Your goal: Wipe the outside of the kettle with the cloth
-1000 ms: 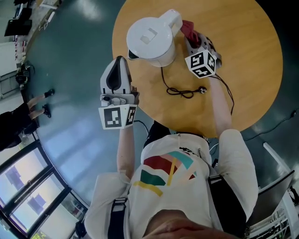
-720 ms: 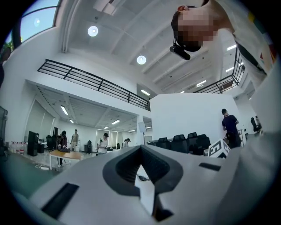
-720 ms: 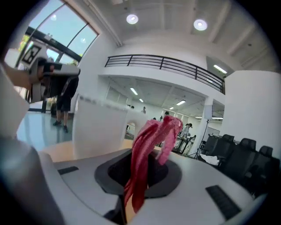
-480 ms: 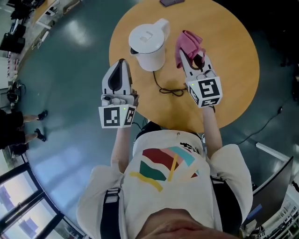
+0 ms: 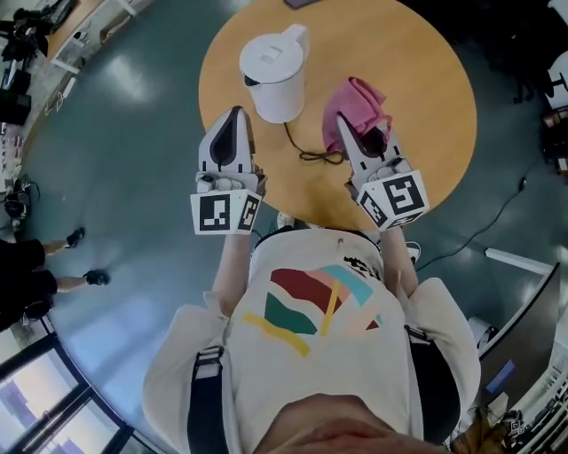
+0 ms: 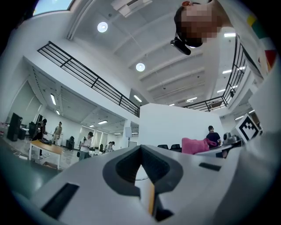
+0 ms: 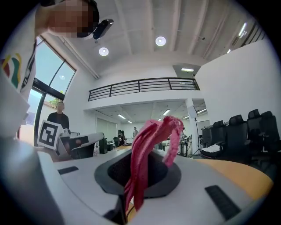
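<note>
A white kettle (image 5: 274, 70) stands upright on the round wooden table (image 5: 426, 80), its black cord (image 5: 306, 152) trailing toward me. My right gripper (image 5: 344, 124) is raised above the table's near right part, shut on a pink cloth (image 5: 355, 106) that bunches out past its tip. The right gripper view shows the pink cloth (image 7: 149, 154) pinched between the closed jaws. My left gripper (image 5: 231, 124) hovers over the table's near left edge, below-left of the kettle, jaws shut and empty. In the left gripper view the pink cloth (image 6: 197, 145) shows at the right.
A dark flat object (image 5: 311, 3) lies at the table's far edge. The floor around is grey-green; a person's legs (image 5: 44, 257) show at the left. Chairs (image 7: 259, 127) and a hall with people and desks appear in the gripper views.
My right gripper has pulled away from the kettle's right side toward me with the cloth. The head view has drawn back, so the table looks farther. The left gripper stays roughly in place.
</note>
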The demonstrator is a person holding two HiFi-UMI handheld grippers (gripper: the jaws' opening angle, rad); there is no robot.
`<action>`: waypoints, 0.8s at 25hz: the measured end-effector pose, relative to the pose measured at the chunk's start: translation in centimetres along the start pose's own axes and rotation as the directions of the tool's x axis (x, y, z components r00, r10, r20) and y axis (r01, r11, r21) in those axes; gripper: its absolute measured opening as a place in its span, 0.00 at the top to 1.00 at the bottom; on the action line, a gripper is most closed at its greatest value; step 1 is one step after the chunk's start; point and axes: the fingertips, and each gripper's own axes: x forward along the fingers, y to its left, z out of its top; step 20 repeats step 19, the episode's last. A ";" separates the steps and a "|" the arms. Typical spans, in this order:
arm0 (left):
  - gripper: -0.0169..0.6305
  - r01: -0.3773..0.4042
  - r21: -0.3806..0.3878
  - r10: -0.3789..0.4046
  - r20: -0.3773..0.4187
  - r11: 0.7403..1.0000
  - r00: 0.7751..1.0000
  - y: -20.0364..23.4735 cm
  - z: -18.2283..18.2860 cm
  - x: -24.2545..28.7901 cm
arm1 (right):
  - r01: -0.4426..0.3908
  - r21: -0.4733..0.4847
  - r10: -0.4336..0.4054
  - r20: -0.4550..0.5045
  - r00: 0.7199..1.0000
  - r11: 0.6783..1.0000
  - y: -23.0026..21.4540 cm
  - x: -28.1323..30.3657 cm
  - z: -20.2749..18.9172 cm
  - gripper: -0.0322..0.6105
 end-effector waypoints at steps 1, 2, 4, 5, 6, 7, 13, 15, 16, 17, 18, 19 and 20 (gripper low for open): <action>0.91 0.004 -0.003 -0.004 0.003 1.000 1.000 -0.3 0.9 -0.5 | 0.004 -0.010 -0.004 0.000 1.000 1.000 0.6 -0.7 0.8 0.89; 0.91 0.008 -0.006 -0.008 0.007 1.000 1.000 -0.5 2.1 -1.0 | 0.008 -0.027 -0.008 0.000 1.000 1.000 1.3 -1.3 1.8 0.89; 0.91 0.013 -0.007 -0.013 0.013 1.000 1.000 -0.9 3.6 -1.9 | 0.012 -0.057 -0.013 -0.001 1.000 0.998 2.4 -2.3 3.2 0.89; 0.91 0.015 -0.007 -0.015 0.015 1.000 1.000 -1.1 3.7 -2.2 | 0.013 -0.060 -0.013 0.001 1.000 0.998 2.5 -2.7 3.2 0.89; 0.91 0.016 -0.006 -0.016 0.016 1.000 1.000 -1.3 3.4 -2.1 | 0.012 -0.057 -0.012 0.003 1.000 0.998 2.3 -2.9 3.0 0.89; 0.91 0.016 -0.004 -0.016 0.018 1.000 1.000 -1.5 2.9 -1.8 | 0.011 -0.053 -0.011 0.003 1.000 0.999 1.7 -2.9 2.5 0.89; 0.91 0.011 0.010 -0.011 0.007 1.000 1.000 -1.4 2.0 -1.7 | -0.016 -0.073 0.015 -0.022 1.000 0.997 1.4 -2.3 1.3 0.89; 0.91 0.007 -0.015 -0.007 0.002 1.000 1.000 -0.8 2.0 -2.6 | -0.027 -0.078 0.025 -0.020 0.999 0.997 2.5 -2.2 1.3 0.89; 0.91 0.005 -0.028 -0.005 0.003 1.000 1.000 -0.6 2.3 -3.3 | -0.031 -0.081 0.029 -0.019 0.999 0.996 3.2 -2.4 1.5 0.89; 0.91 0.004 -0.036 -0.003 0.003 0.999 1.000 -0.5 2.6 -4.0 | -0.034 -0.083 0.032 -0.019 0.999 0.996 3.9 -2.7 1.7 0.89; 0.91 0.002 -0.040 -0.002 0.004 0.999 1.000 -0.5 3.0 -4.8 | -0.036 -0.085 0.034 -0.019 0.999 0.996 4.6 -3.0 1.8 0.89; 0.91 0.000 -0.042 0.000 0.005 0.999 1.000 -0.5 3.4 -5.6 | -0.037 -0.087 0.036 -0.020 0.999 0.995 5.3 -3.3 2.0 0.89; 0.91 0.000 -0.042 0.000 0.005 0.999 1.000 -0.5 3.4 -5.6 | -0.037 -0.087 0.036 -0.020 0.999 0.995 5.3 -3.3 2.0 0.89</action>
